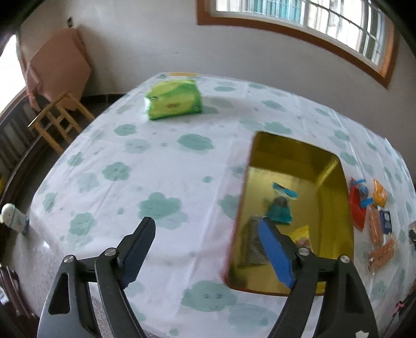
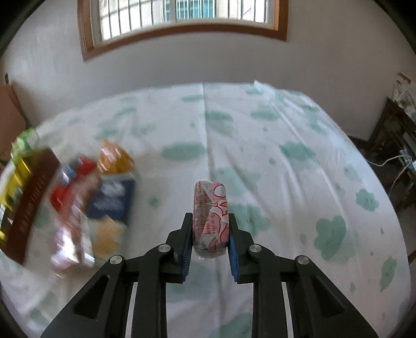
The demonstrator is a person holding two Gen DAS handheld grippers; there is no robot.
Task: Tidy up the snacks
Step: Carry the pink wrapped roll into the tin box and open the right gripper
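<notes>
A table [image 1: 161, 166] draped in a white cloth printed with pale green clouds fills both views, with a wall and a wood-framed window [image 2: 182, 18] behind it. On the cloth sits an open rectangular tin [image 1: 335, 169] with a gold lining, its outer wall dark reddish brown in the right wrist view, where it lies blurred at the left edge. Far across the table from the tin lies a green pack [image 1: 173, 100], flat and well apart from everything else. Inside the tin lie a few small snacks: a teal packet [image 1: 279, 212], a clear packet with a blue strip [image 1: 284, 191], a dark grey packet [image 1: 253, 244] and a yellow one [image 1: 301, 234]. Just beside the tin's far long side, on the cloth, a loose cluster of snacks [image 1: 371, 208] waits: a red packet, an orange one, a navy one and some sausage-like sticks. The left gripper [image 1: 208, 228] hovers over the near end of the tin with its jaws spread wide and nothing between them. The right gripper [image 2: 210, 228] is clamped on a round snack [image 2: 211, 205] wrapped in clear film with red print, held on edge between the blue pads, clear of the cloth beneath it.
</notes>
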